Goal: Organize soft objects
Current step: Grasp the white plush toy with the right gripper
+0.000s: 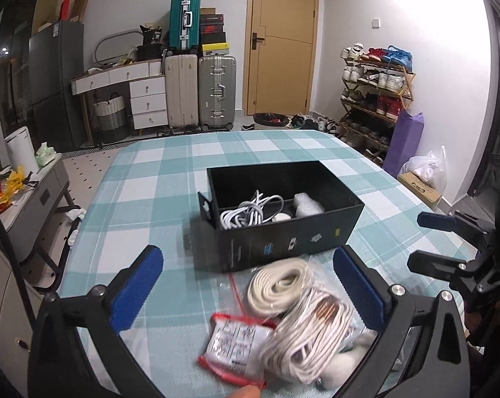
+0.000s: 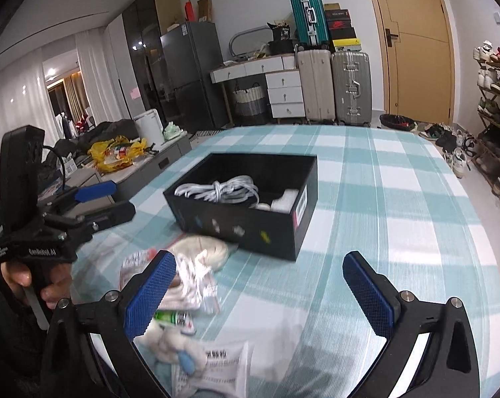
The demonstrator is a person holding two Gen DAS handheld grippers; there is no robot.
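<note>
Left wrist view: my left gripper (image 1: 246, 287) has jaws spread as wide as they go, nothing clamped. On the checked tablecloth (image 1: 150, 172) sits a black box (image 1: 283, 232), open top, with a tangled white cable (image 1: 250, 210) and a white foam piece (image 1: 308, 204) inside. On the near side of the box lies a loose pile of soft items in clear plastic: a flat cream coil (image 1: 278, 287), a bigger bundle of white cord (image 1: 311, 341), and a small red-edged packet (image 1: 236, 341) with print on it, blurred. The pile lies between my left fingers, nearer the right-hand pad; pads don't press on any of it. Coil is just beside the box's front wall; I can't tell if it touches.

Right wrist view: my right gripper (image 2: 259, 293) is also fully spread and empty. Same box (image 2: 250, 212) ahead, slightly left of centre. The pile sits to the left: cream coil (image 2: 205, 250) against the box's near wall, crinkled bags (image 2: 193, 285) beside and partly behind my left-hand pad, a white printed pouch (image 2: 216, 364) and a fluffy white item (image 2: 165, 341) low in frame. Bare cloth between these pads. A hand (image 2: 37, 282) grips the left tool at the left edge.
</note>
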